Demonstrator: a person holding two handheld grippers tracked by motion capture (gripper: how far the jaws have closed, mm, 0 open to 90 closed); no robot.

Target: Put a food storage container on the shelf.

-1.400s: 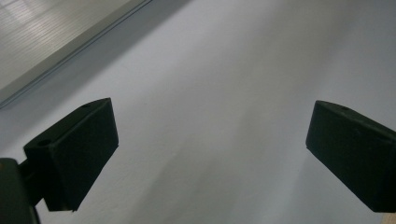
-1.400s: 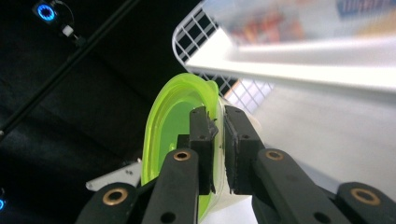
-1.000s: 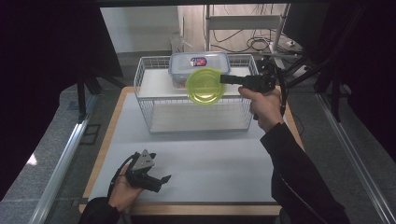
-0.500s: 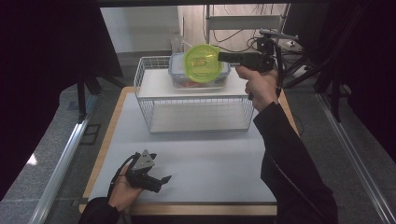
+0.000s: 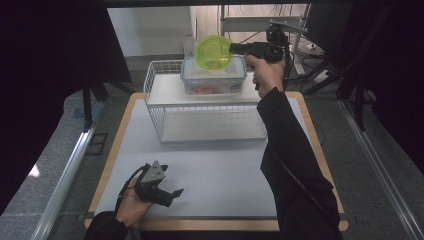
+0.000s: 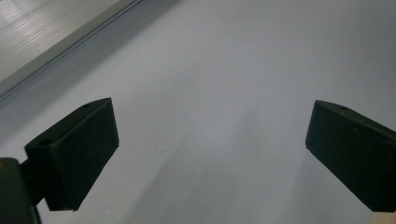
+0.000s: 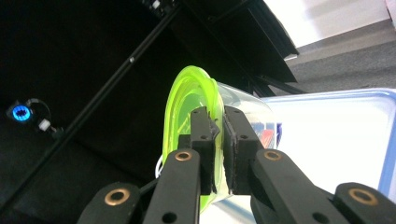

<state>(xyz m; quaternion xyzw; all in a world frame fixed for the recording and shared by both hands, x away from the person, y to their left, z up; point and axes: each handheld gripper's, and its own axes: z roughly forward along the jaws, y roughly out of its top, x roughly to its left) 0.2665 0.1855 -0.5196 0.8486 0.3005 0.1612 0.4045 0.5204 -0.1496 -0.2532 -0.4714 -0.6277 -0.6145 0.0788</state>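
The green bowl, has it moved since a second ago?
Yes. The green bowl has gone up and back, from over the wire rack to above the lidded container.

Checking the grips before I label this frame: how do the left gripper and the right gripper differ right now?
The left gripper has its jaws wide apart with nothing between them; the right gripper is shut on the rim of a green lidded cup. The left gripper sits low by the table; the right gripper is raised above the storage box. Both are hand-held.
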